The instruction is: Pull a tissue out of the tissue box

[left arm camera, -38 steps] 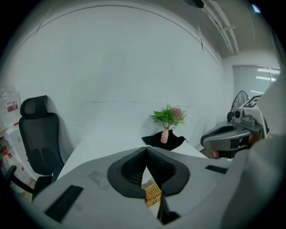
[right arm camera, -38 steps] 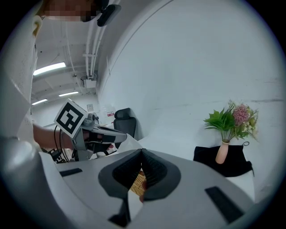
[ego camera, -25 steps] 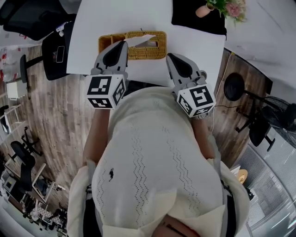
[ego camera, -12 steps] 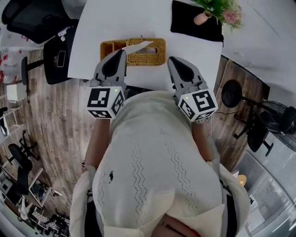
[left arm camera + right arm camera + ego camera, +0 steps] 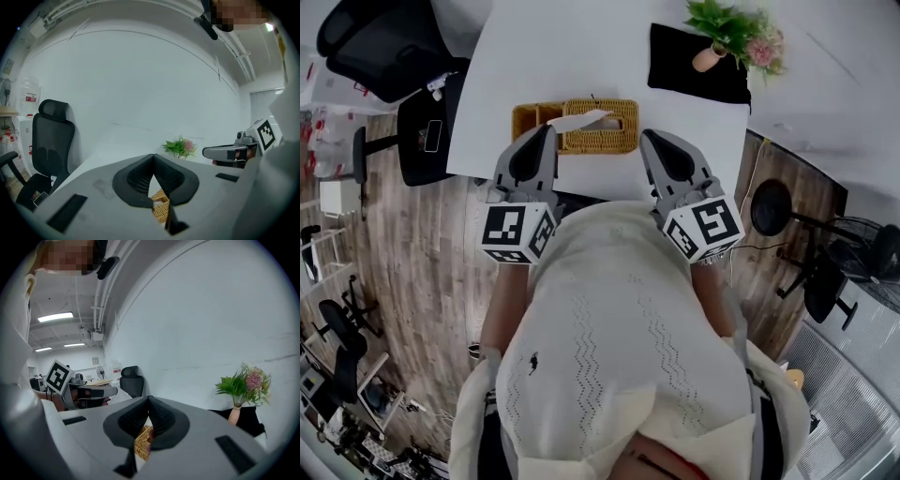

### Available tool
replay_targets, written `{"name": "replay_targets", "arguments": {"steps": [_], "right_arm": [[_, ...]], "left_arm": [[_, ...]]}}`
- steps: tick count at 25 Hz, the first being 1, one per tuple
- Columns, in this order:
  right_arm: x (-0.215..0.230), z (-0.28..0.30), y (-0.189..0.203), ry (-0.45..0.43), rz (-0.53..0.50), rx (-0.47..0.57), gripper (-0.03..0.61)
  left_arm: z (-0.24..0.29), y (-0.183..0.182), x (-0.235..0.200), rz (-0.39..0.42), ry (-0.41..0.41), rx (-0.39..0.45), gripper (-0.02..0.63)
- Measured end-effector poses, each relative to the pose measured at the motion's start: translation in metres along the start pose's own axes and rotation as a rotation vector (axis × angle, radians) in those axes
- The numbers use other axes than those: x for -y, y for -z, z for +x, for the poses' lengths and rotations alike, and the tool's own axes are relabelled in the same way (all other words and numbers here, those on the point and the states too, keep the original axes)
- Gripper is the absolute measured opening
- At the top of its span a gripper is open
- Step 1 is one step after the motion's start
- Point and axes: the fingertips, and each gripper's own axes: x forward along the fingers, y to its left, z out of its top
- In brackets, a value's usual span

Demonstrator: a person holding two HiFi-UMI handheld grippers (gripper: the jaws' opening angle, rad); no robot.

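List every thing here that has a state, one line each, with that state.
left hand-held gripper: shut, nothing between its jaws.
right hand-held gripper: shut, nothing between its jaws.
wicker tissue box: upright on the white table.
tissue: sticking out of the box's top slot, not pulled out.
flower vase: upright on the black mat.

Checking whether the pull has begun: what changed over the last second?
Hardly anything. Only the head view shifted, so the table and tissue box sit lower in the picture. Left tongs and right tongs stay shut and empty at the box's near side; nothing was gripped or released. The tissue still sticks out, untouched.
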Motion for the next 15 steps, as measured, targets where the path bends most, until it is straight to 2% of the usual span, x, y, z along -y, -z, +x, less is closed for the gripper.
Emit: {"name": "replay_targets", "arguments": {"steps": [15], "right_arm": [[0.008, -0.005, -0.022, 0.035, -0.015, 0.042, 0.002]], "left_arm": [[-0.009, -0.027, -0.01, 0.029, -0.034, 0.078, 0.012]]}}
